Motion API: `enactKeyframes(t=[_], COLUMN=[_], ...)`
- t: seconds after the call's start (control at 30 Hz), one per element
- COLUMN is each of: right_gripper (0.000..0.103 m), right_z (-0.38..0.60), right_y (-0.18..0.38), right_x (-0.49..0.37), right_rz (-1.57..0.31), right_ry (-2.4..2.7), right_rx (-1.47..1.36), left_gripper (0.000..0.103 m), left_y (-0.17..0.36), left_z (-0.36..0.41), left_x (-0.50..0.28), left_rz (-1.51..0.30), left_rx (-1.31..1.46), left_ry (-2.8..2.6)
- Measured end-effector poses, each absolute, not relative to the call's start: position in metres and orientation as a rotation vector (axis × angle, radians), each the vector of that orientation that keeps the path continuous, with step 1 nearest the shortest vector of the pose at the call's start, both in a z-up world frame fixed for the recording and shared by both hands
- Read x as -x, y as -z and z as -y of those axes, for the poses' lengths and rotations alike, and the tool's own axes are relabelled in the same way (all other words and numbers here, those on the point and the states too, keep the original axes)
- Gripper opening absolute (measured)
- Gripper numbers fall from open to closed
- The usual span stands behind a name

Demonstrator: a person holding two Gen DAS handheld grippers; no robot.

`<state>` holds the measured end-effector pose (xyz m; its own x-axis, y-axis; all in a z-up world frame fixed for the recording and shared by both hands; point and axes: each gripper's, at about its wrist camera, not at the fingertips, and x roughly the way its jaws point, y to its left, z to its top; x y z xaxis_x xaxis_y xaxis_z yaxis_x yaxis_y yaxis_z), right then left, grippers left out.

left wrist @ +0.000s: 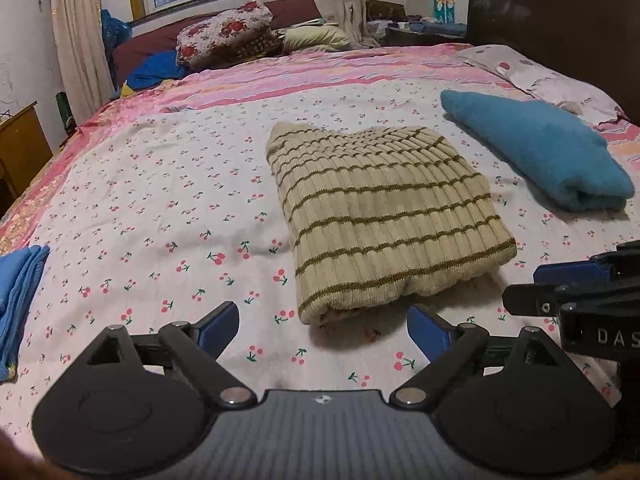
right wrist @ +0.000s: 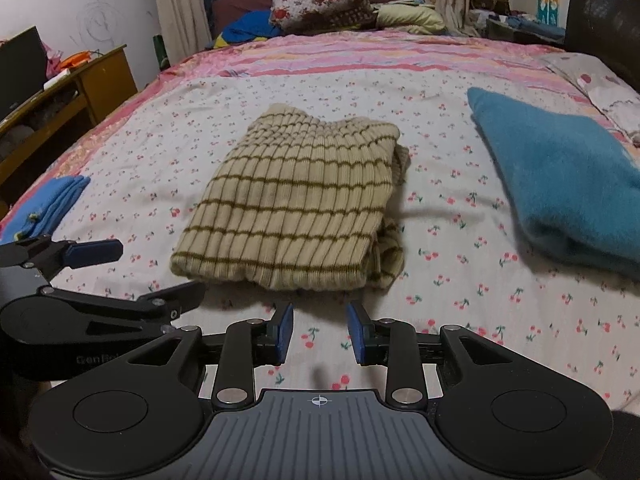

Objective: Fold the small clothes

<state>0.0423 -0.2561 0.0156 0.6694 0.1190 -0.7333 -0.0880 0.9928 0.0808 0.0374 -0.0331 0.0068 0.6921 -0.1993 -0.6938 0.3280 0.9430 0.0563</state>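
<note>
Just ahead of the left gripper [left wrist: 323, 330] lies a striped sweater [left wrist: 384, 220] of thick ribbed knit, matt beige with olive lines. To its right sits a teal garment [left wrist: 540, 152] of fuzzy, fleecy cloth. Far to the gripper's left, a blue cloth [left wrist: 18, 292] looks thin and finely ribbed. Under them the bedsheet [left wrist: 160, 200] is smooth matt cotton with a cherry print. Both grippers show matt black plastic arms, shiny metal rivets and smooth blue pads [right wrist: 285, 334]. Left of the right gripper [right wrist: 320, 334], a cabinet [right wrist: 108, 80] is of yellowish wood.
</note>
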Motion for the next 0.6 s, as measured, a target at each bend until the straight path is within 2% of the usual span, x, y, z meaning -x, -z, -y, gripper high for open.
enactKeyframes(t=[0.13,0.6], right_gripper=[0.034,0.034], right_z=[0.2532,0.2513], right_y=[-0.0127,-0.0064], right_x=[-0.0384,-0.0326], right_rz=[-0.833,-0.843], right_ry=[-0.123,-0.118], right_rx=[-0.043,-0.061], left_gripper=[0.1,0.101], left_y=[-0.0066,-0.0036], left_z=[0.0337,0.0321], left_x=[-0.0349,-0.0318], left_rz=[-0.75,-0.758], left_rx=[-0.187,-0.174], left_ry=[0.29,0.285])
